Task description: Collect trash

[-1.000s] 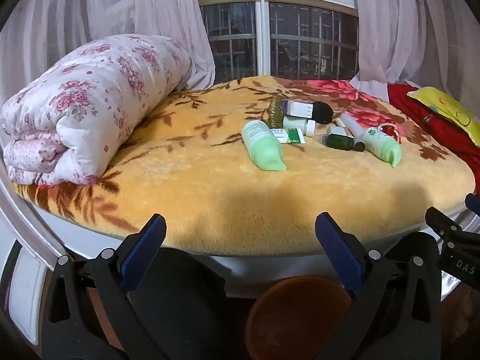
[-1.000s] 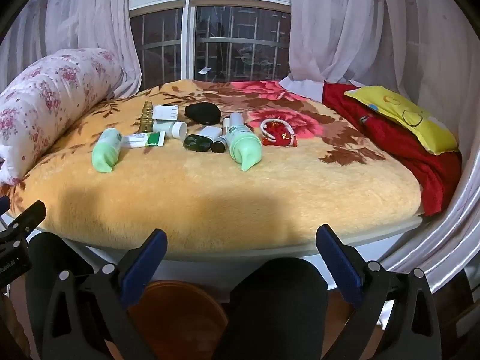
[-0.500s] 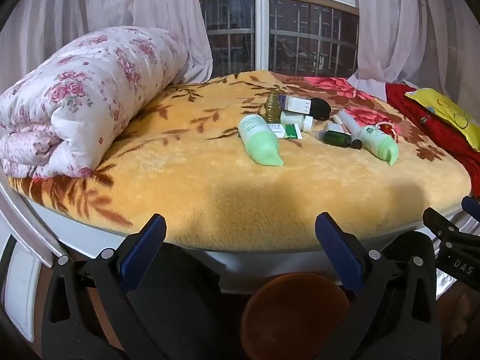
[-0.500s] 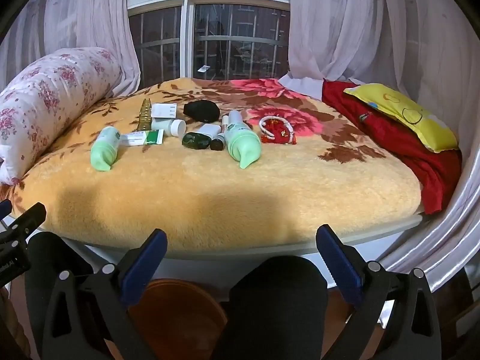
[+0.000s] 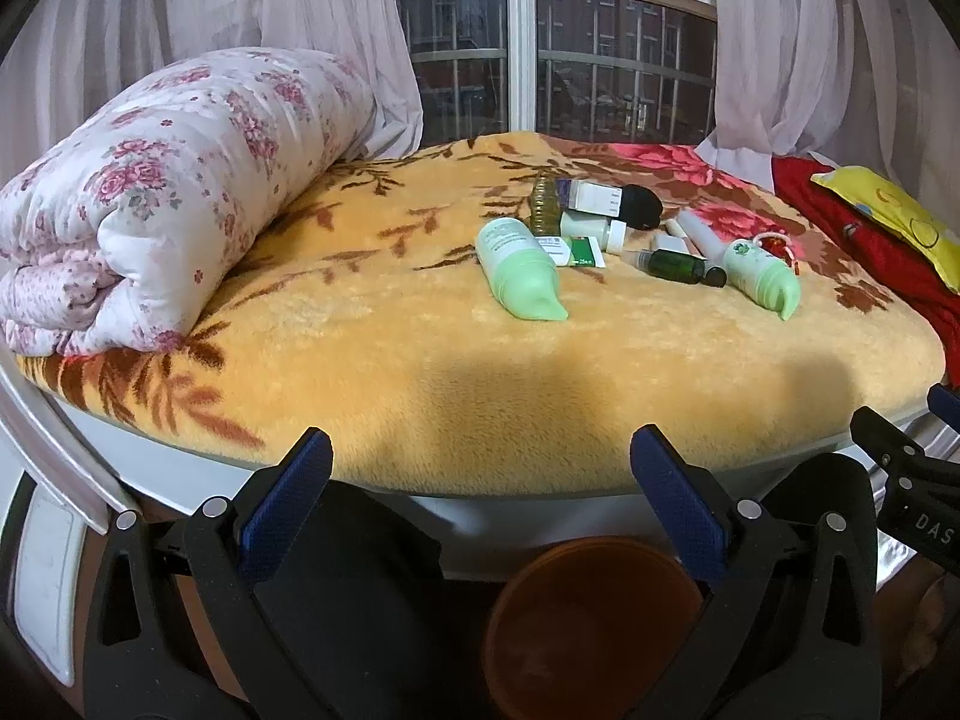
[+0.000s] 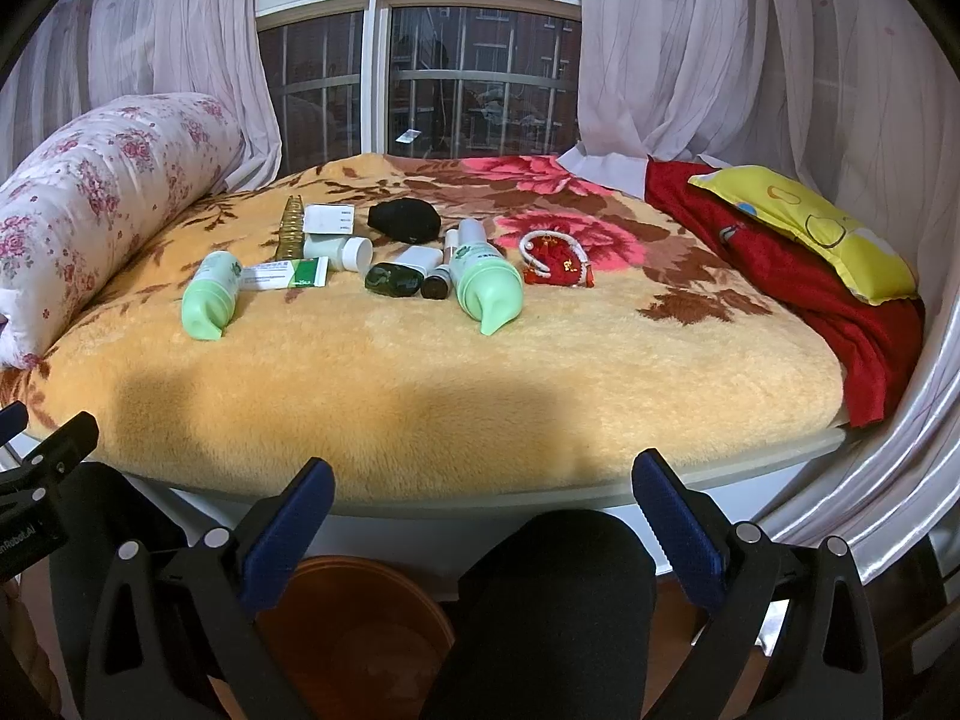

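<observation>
Several pieces of trash lie in a cluster on the yellow blanket [image 5: 384,330]: two green tubes [image 5: 521,276] [image 6: 486,285], a green and white box [image 6: 285,274], a white pill bottle [image 6: 337,252], a dark green bottle [image 6: 393,280] and a black lump [image 6: 403,221]. An orange bin [image 5: 591,624] stands on the floor below the bed edge; it also shows in the right wrist view [image 6: 354,630]. My left gripper [image 5: 480,474] and right gripper [image 6: 483,492] are open and empty, held before the bed edge, well short of the trash.
A rolled floral quilt [image 5: 162,192] lies on the left of the bed. A red cloth [image 6: 798,270] with a yellow pillow [image 6: 804,222] lies on the right. A red pouch with a white cord [image 6: 555,258] lies beside the trash. Curtains and a window are behind.
Both grippers have risen slightly and moved a little toward the bed; the trash cluster appears a bit lower and nearer. Both stay open and nothing on the bed has moved.
</observation>
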`<state>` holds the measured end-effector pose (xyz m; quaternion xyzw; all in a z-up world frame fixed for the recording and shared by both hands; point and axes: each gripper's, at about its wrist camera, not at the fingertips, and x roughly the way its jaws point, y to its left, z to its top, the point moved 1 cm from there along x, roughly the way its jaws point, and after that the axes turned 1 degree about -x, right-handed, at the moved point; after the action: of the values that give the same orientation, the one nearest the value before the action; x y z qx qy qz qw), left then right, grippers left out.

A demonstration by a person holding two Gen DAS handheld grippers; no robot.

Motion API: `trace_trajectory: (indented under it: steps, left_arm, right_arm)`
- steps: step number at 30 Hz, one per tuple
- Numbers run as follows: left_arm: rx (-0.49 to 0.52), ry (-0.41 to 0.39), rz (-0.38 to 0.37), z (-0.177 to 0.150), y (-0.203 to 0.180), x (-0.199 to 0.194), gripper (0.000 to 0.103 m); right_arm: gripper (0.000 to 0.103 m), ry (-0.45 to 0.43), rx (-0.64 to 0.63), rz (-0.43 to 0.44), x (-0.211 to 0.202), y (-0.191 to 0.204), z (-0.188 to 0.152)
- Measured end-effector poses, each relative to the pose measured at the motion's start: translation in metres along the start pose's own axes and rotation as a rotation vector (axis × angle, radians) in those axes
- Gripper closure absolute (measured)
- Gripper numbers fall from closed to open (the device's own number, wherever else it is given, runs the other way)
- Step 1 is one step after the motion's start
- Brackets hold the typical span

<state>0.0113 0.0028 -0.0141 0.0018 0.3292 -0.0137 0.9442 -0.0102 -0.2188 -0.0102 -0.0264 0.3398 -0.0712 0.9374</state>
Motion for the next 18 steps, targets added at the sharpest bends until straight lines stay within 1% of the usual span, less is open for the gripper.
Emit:
trace_trajectory:
  steps: [18]
  left_arm:
    - [-0.015,0.031,-0.003,-0.0012,0.0026,0.0077,0.006]
  right_arm:
    - [0.005,0.013,0.002,0.002,0.0049,0.0004,-0.0036]
